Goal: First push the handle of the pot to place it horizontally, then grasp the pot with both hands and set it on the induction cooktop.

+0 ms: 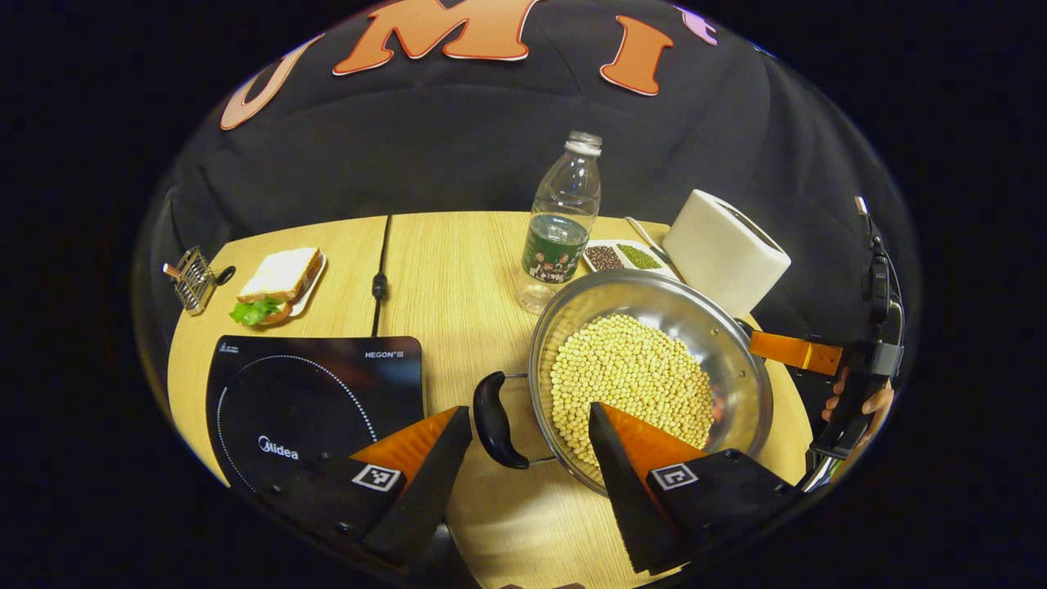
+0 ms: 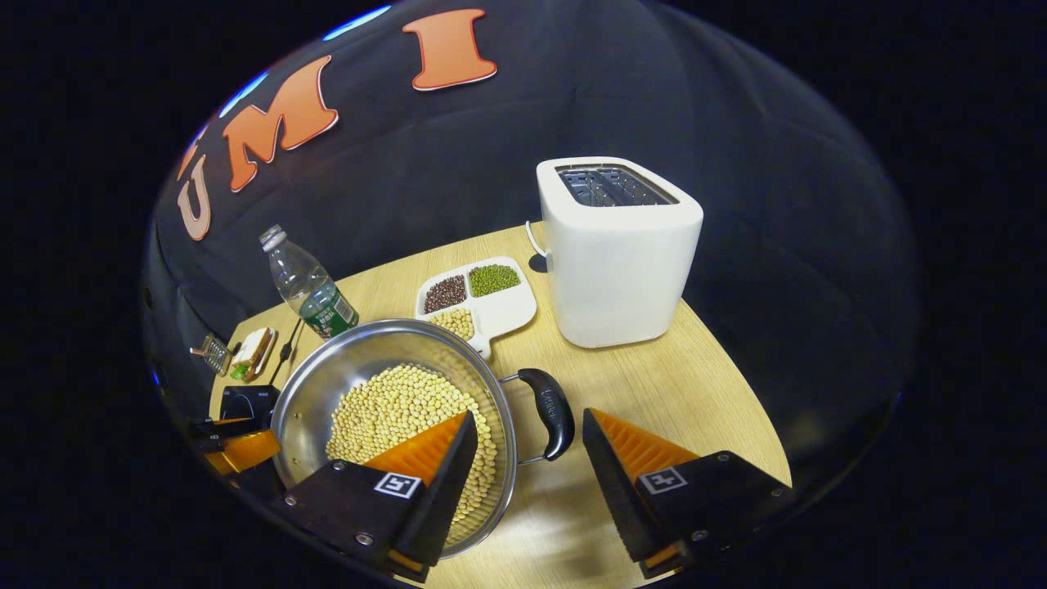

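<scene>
A steel pot of soybeans stands on the wooden table, right of the black induction cooktop. Its black left handle lies between the spread fingers of my open left gripper, untouched. My right gripper shows at the pot's far rim, held by a hand. In the right gripper view the pot and its other black handle sit between the fingers of my open right gripper; one finger hangs over the beans. The left gripper and cooktop lie beyond the pot.
A plastic bottle stands just behind the pot. A white toaster and a divided dish of beans sit at the back right. A sandwich plate, a small wire rack and the cooktop's cable lie at the back left.
</scene>
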A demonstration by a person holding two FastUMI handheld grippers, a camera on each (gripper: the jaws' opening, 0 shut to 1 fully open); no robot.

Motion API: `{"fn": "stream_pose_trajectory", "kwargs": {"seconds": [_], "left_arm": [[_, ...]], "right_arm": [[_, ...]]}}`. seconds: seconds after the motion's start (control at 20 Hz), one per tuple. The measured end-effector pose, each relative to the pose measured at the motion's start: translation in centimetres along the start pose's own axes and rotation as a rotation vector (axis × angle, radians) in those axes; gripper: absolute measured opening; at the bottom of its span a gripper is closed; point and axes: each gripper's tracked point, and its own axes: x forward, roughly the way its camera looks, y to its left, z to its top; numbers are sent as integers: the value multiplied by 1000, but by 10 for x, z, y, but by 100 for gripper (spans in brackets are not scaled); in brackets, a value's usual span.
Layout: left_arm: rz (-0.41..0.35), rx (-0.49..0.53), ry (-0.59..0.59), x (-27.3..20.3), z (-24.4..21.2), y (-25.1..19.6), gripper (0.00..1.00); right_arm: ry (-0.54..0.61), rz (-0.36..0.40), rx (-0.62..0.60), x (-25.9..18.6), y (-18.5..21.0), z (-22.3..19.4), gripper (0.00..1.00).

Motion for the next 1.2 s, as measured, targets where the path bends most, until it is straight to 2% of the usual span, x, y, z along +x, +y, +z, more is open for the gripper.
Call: {"fn": "stream_pose_trajectory", "kwargs": {"seconds": [0.3,0.35,0.4,0.65,0.7,0.75,0.85,0.9,1.2], "left_arm": [[43,11,-38,32,1,2,95],[53,11,-55,36,3,4,97],[70,11,-69,38,5,7,94],[114,-13,-88,56,3,15,94],[115,-20,-89,59,3,14,92],[112,-14,-94,65,2,14,82],[101,-21,-77,70,-6,11,82],[107,-12,-102,75,-4,13,78],[152,8,-158,76,4,14,81]], "right_arm": [[5,-56,-74,18,-10,-5,82],[2,-56,-78,21,-10,-4,82],[-1,-53,-80,23,-8,-5,82],[-24,-62,-122,36,-2,-2,76],[-31,-69,-140,38,-1,-1,73],[-37,-71,-153,39,-1,-1,73],[-37,-69,-161,38,-1,-1,73],[-34,-67,-152,39,-1,-1,73],[-28,-82,-166,36,-1,-6,70]]}}
